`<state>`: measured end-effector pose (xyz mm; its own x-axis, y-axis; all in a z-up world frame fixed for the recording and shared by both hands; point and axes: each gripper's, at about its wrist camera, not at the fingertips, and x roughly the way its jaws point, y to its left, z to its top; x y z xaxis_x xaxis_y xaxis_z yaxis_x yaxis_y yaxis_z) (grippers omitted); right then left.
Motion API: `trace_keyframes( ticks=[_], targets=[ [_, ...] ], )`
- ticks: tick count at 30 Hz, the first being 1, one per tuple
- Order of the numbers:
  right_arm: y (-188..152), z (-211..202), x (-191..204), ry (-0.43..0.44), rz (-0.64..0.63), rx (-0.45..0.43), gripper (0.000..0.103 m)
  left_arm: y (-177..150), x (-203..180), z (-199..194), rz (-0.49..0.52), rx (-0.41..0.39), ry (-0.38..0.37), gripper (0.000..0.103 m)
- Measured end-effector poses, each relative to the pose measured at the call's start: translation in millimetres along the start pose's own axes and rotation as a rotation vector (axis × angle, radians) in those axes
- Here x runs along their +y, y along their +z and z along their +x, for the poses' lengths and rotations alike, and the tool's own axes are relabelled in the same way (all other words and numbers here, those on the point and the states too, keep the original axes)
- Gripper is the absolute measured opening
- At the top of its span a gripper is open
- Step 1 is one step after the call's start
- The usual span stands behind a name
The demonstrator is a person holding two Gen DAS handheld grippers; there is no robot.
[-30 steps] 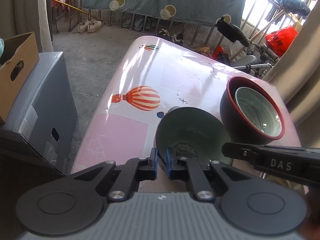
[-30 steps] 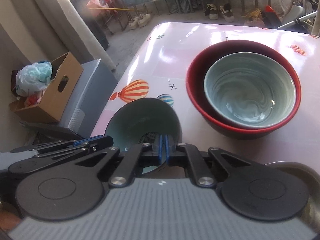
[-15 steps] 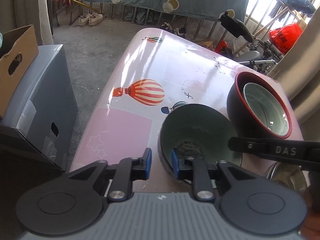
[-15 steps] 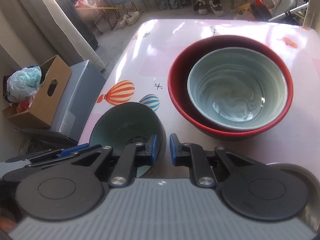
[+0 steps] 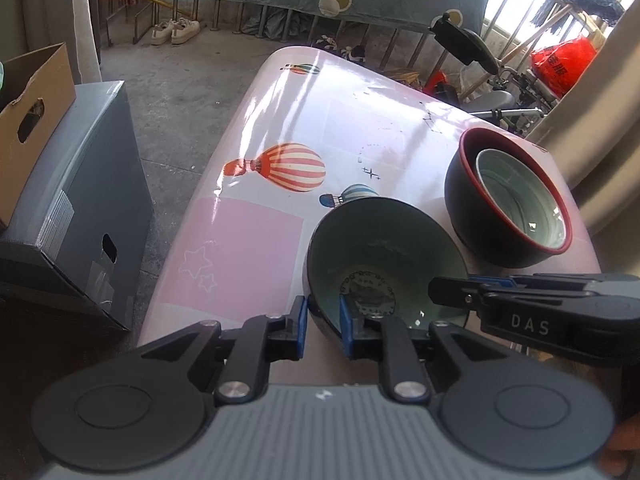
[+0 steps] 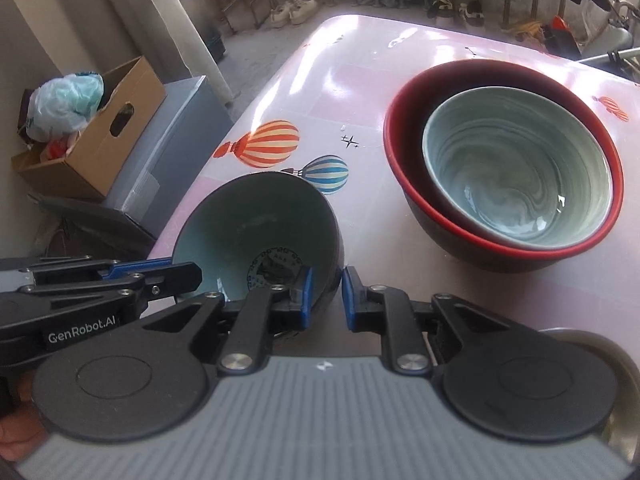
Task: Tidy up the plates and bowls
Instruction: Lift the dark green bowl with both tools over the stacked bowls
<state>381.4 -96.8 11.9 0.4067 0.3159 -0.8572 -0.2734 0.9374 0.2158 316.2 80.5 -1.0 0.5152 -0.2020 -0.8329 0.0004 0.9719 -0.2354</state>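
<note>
At your far left stood a brown cardboard box (image 5: 30,118) on a grey corrugated crate (image 5: 76,216), both off the pink balloon-printed table (image 5: 240,256). Nothing lay between your grippers and the small dark bowl with a pale green inside (image 5: 380,264), which sat tilted near the table's front edge. Your left gripper (image 5: 323,330) straddled that bowl's near rim, one blue pad outside the wall and one inside, with a clear gap on each side, so it gripped nothing. Your right gripper (image 6: 324,294) straddled the rim on the other side; its jaws were opening, the wall between them but not pressed. Further right, the large black bowl with a red rim (image 6: 500,168) held a swirled grey-green bowl (image 6: 516,172) nested inside. Only the right wrist view showed a pale plastic bag (image 6: 64,104) in the box and a metal rim (image 6: 600,348) at the lower right.
</note>
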Motion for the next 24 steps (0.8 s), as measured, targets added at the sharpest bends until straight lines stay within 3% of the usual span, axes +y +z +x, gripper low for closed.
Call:
trace_keyframes(
  ticks=[8, 17, 24],
  targets=[
    [1.1, 14.1, -7.9, 0.024, 0.039, 0.022, 0.015, -1.7, -6.5, 11.0, 0.027, -0.006, 0.033, 0.019],
    [-2.1, 21.4, 1.7, -0.008, 0.012, 0.015, 0.016, -9.2, -22.0, 13.6, 0.083, -0.037, 0.115, 0.020],
    [-3.8, 17.8, 4.4, -0.017, -0.005, 0.016, 0.015, -9.9, -22.0, 4.4, 0.082, -0.039, 0.124, 0.020]
  ],
)
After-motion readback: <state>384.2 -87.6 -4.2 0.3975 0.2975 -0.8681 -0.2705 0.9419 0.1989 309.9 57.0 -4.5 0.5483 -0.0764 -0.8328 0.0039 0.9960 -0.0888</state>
